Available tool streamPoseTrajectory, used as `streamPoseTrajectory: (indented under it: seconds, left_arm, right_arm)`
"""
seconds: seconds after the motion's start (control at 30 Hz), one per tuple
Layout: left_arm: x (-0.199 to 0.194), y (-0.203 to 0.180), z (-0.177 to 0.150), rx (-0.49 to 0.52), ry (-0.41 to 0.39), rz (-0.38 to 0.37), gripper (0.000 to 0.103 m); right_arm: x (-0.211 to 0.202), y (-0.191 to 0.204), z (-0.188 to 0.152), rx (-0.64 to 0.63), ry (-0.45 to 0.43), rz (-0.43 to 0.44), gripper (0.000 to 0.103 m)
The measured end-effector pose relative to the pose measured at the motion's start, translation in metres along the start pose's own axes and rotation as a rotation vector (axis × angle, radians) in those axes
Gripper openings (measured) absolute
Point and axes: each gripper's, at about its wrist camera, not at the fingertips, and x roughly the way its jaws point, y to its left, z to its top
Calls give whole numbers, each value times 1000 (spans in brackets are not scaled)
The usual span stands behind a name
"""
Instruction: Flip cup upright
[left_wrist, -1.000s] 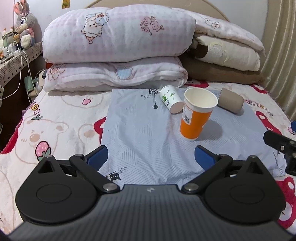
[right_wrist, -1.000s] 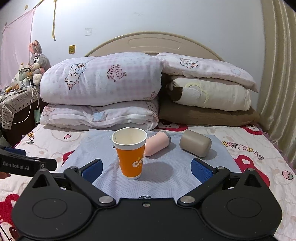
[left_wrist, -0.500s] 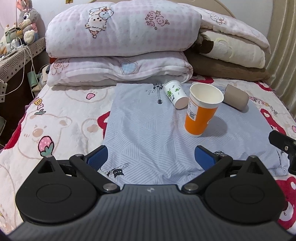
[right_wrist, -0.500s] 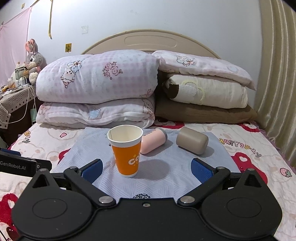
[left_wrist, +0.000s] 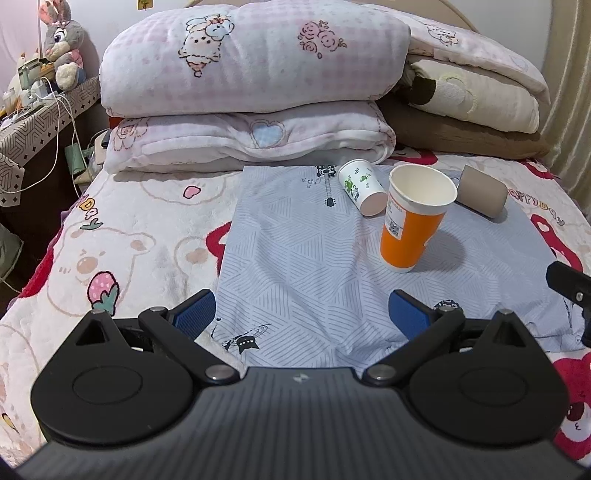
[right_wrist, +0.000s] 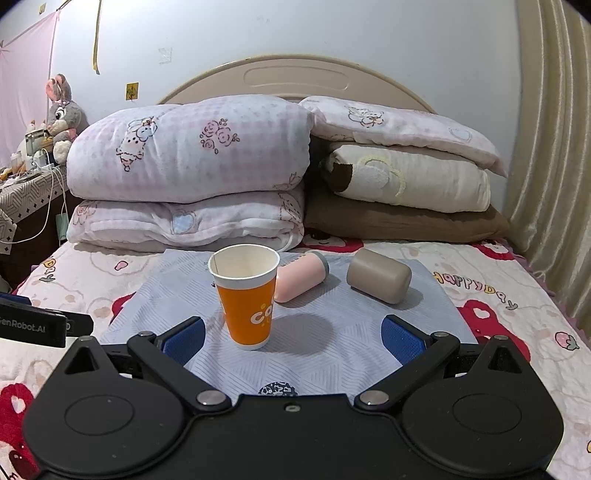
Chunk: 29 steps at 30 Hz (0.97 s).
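At the far left, a plush rabbit (right_wrist: 61, 110) sits on a patterned side stand (left_wrist: 33, 125) beside the bed, with white cables trailing down its front. On the bed (left_wrist: 110, 236), a bear-print blanket is spread, and a pale blue cloth (right_wrist: 332, 332) lies over its middle. Stacked pink checked quilts (right_wrist: 192, 158) rest against the headboard (right_wrist: 295, 74), with a cream and brown pile of bedding (right_wrist: 406, 184) to their right.

The left claw (left_wrist: 301, 312) hovers low over the near edge of the cloth, its blue-padded fingers (left_wrist: 192, 312) spread wide with nothing between them. Its black side shows at the left edge of the right wrist view.

On the cloth, the orange paper cup (right_wrist: 245, 295) stands upright, mouth up and empty inside. Just behind it, a small white cup with green prints (left_wrist: 362, 186) lies on its side; from the right wrist view the same cup looks pink (right_wrist: 301, 277), its base pointing up and to the right. Whether it touches the orange cup cannot be told. Further right, apart from both, a taupe cup (right_wrist: 378, 275) lies on its side near the cloth's far right corner.

The right claw (right_wrist: 291, 338) is held wide apart too, gripping nothing, with the orange cup ahead of its left finger. A curtain (right_wrist: 554, 147) hangs at the far right.
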Motion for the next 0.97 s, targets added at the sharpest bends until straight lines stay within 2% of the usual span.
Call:
streamPoseTrajectory:
  seconds: [0.17, 0.43, 0.57, 0.97]
  left_arm:
    - [0, -1, 0, 14, 5, 33, 102]
    - [0, -1, 0, 18, 5, 30, 102]
    - [0, -3, 1, 33, 3, 68, 102]
    - [-1, 3, 0, 11, 0, 39, 102]
  right_arm:
    - [-1, 1, 1, -6, -2, -4, 103]
    - [-3, 0, 1, -6, -8, -8, 103]
    - [-2, 0, 0, -5, -4, -11, 103]
    - [-2, -1, 0, -5, -4, -13, 103]
